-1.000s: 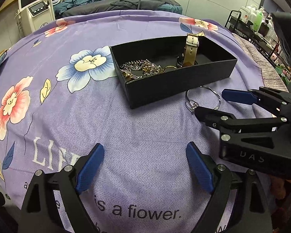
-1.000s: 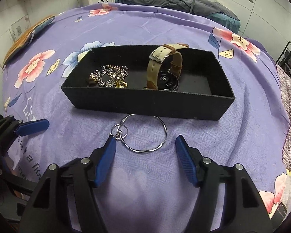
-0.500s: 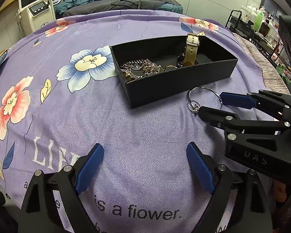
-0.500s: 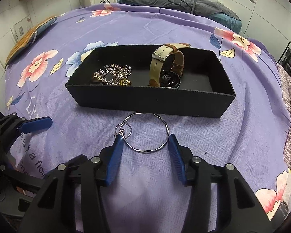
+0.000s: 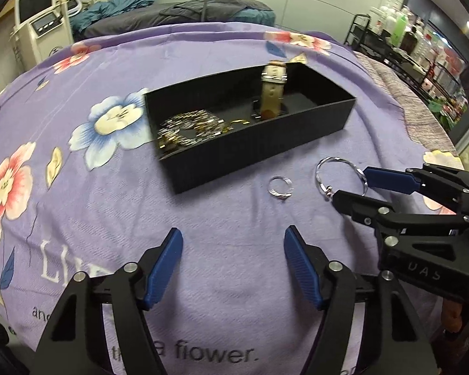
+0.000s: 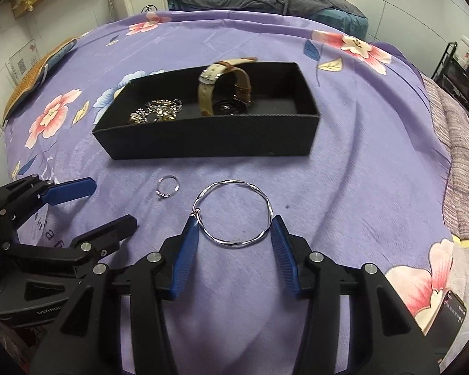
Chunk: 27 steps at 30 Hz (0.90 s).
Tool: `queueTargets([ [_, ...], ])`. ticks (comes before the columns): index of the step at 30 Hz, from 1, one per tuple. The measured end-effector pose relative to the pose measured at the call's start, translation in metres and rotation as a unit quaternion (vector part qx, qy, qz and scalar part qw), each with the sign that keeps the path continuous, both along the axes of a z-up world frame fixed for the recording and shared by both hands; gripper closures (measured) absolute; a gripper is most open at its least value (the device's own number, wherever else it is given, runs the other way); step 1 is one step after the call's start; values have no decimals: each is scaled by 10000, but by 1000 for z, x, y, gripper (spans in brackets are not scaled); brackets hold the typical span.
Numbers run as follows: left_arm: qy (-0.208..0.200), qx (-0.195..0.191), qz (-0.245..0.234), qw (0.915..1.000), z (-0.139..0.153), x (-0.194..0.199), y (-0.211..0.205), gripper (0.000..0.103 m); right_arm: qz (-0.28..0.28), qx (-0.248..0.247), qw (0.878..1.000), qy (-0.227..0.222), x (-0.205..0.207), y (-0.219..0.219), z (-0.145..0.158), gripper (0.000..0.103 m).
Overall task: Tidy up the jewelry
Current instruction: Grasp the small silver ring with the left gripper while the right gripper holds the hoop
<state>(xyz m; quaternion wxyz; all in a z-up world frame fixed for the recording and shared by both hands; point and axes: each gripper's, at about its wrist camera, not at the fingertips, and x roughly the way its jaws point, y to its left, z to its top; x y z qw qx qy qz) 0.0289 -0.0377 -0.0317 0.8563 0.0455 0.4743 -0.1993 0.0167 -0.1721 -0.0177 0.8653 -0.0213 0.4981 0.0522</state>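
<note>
On a purple floral cloth [image 6: 359, 162], the right gripper [image 6: 234, 234] clamps a silver bangle [image 6: 234, 214] near the box [image 6: 209, 143] — a small ring [image 6: 168, 186] lies left; the left gripper [image 5: 233, 250] stands apart.

A bed covered by a purple flower-print sheet [image 6: 375, 162] carries everything. On it, toward the far middle, sits a black open box [image 6: 209, 142] [image 5: 265, 143]. Nearer than the box, a small silver ring [image 6: 168, 186] [image 5: 280, 188] lies on the sheet, and just to its right a large twisted silver bangle [image 6: 234, 214] [image 5: 340, 173]. At the near right edge lies a phone [image 6: 450, 315]
</note>
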Motion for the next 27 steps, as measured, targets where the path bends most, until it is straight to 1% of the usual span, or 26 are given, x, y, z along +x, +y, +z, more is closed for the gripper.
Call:
queueTargets([
  [2, -60, -16, -211, 9998, 2, 0, -12, 49, -46, -52, 10000, -8, -2, -4, -1, 54],
  [4, -118, -25, -369, 9992, 1, 0, -19, 51, -140, -113, 9998, -14, -2, -9, -1, 54],
  [6, -140, -85, -488, 9987, 1, 3, -22, 52, -185, -51, 9998, -13, -2, -15, -2, 54],
  [9, -220, 62, -643, 9977, -1, 8, -26, 55, -127, 27, 9999, -30, -3, -19, -1, 54],
  [12, -308, 87, -808, 9962, -2, 13, -29, 59, -86, 40, 9999, -57, -4, -20, -2, 54],
  [15, -363, 117, -946, 9948, -3, 16, -35, 64, -76, 60, 9999, -56, -4, -20, -2, 54],
  [17, -416, 142, -1034, 9937, -3, 17, -41, 71, -75, 65, 9999, -53, -3, -20, -2, 54],
  [20, -456, 142, -1081, 9930, -4, 18, -45, 75, -66, 55, 9999, -53, -3, -19, -2, 54],
  [21, -444, 115, -1066, 9932, -4, 19, -45, 75, -67, 53, 9999, -55, -3, -19, -2, 54],
  [27, -325, -43, -933, 9951, -4, 16, -35, 83, -74, 10, 10000, -62, -4, -18, -2, 54],
])
